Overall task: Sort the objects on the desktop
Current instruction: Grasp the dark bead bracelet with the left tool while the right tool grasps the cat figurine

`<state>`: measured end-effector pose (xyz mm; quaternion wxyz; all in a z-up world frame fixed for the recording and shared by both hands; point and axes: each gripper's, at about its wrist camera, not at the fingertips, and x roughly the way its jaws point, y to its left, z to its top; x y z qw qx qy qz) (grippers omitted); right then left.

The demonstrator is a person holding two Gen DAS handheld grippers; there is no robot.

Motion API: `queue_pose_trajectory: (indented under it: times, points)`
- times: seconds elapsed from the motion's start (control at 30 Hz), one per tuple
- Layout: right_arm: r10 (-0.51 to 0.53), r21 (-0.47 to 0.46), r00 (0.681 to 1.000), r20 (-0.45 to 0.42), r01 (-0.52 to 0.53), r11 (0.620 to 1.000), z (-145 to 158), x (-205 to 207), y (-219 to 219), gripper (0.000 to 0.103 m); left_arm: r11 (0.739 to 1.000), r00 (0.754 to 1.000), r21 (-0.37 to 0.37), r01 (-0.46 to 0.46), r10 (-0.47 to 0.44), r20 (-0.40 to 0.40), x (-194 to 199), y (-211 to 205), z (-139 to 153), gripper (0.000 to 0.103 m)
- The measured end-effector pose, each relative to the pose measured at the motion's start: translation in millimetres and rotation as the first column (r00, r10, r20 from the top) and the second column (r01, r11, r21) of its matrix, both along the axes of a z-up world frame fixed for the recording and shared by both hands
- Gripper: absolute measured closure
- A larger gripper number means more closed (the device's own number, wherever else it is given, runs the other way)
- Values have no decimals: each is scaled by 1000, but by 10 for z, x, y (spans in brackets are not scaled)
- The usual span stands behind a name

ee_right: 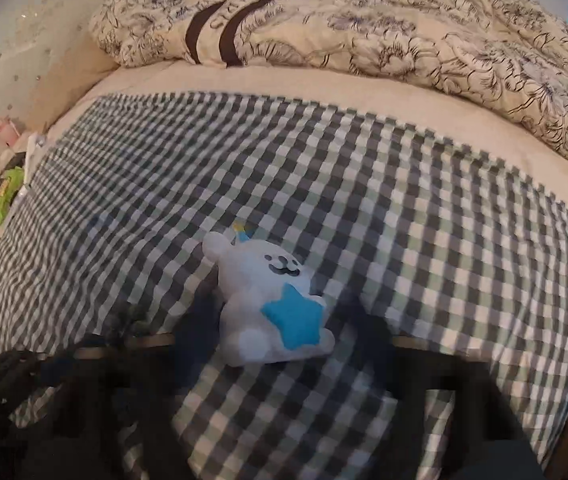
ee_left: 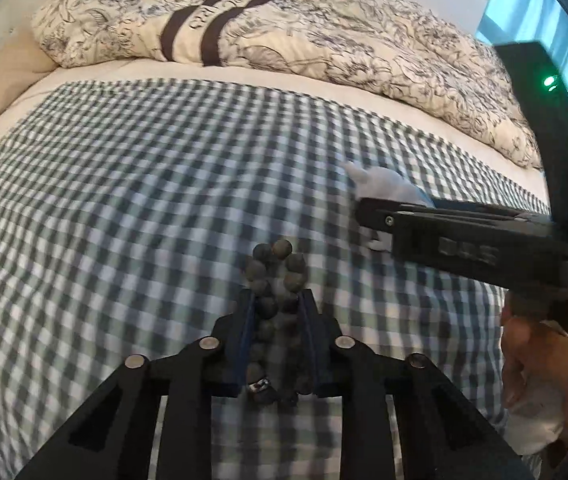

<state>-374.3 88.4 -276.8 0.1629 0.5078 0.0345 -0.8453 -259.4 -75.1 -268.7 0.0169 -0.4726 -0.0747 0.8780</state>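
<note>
L gripper [ee_left: 276,300] clamped on dark bead bracelet [ee_left: 274,276], beads sticking out past tips toward 12 o'clock, over gingham cloth [ee_left: 124,208]. Only L cam shows this. R gripper [ee_right: 280,316] blurred in own cam: fingers either side of white plush w/ blue star [ee_right: 272,300], contact unclear, can't tell jaw state. L cam sees the plush at 2 o'clock, mostly hidden by R gripper. Floral duvet [ee_right: 443,48] at 12.
</note>
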Motion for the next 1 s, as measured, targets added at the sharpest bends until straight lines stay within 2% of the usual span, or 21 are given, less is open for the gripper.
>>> queue_pose_trajectory:
  times: [0.07, 0.2, 0.43, 0.5, 0.53, 0.57, 0.67, 0.7, 0.73, 0.77, 0.87, 1.0]
  points:
    - [-2, 18, 1000, -2, 2, 1000, -21, -1, -17, 52, 1000, 1000, 5, -8, 8, -3, 0, -51, 27, 82]
    - [-19, -24, 1000, -11, 18, 1000, 28, 52, 72, 52, 1000, 1000, 2, -9, 9, -19, -5, -49, 86, 82]
    - [-50, -54, 997, -65, 47, 997, 301, 238, 249, 52, 1000, 1000, 4, 5, -5, 4, -31, 47, 20, 80]
    - [-56, -65, 996, -76, 51, 997, 389, 292, 284, 52, 1000, 1000, -6, 0, 0, 10, -50, 79, -22, 65]
    - [-57, -72, 995, -83, 51, 996, 442, 324, 302, 52, 1000, 1000, -4, -2, 3, 20, -70, 88, -52, 48]
    - [-57, -76, 994, -89, 51, 996, 491, 375, 331, 52, 1000, 1000, 2, -13, 13, 25, -83, 84, -77, 43]
    - [-57, -83, 992, -109, 48, 995, 615, 485, 429, 52, 998, 999, 40, -41, 41, 18, -61, 48, -66, 41]
    - [-59, -85, 992, -112, 49, 995, 639, 501, 434, 52, 998, 999, 49, -46, 45, 14, -42, 43, -51, 38]
    - [-61, -89, 992, -115, 51, 995, 664, 519, 444, 52, 998, 999, 50, -45, 45, 7, -23, 52, -44, 29]
    - [-63, -91, 991, -118, 53, 994, 686, 521, 439, 52, 998, 999, 42, -40, 40, 3, -15, 75, -48, 24]
    - [-67, -94, 990, -122, 56, 994, 724, 546, 450, 52, 1000, 999, -10, -9, 9, 47, -92, 188, -170, 24]
    - [-70, -94, 989, -126, 59, 994, 769, 616, 489, 52, 997, 999, -74, -2, 5, 38, -134, 298, -203, 25]
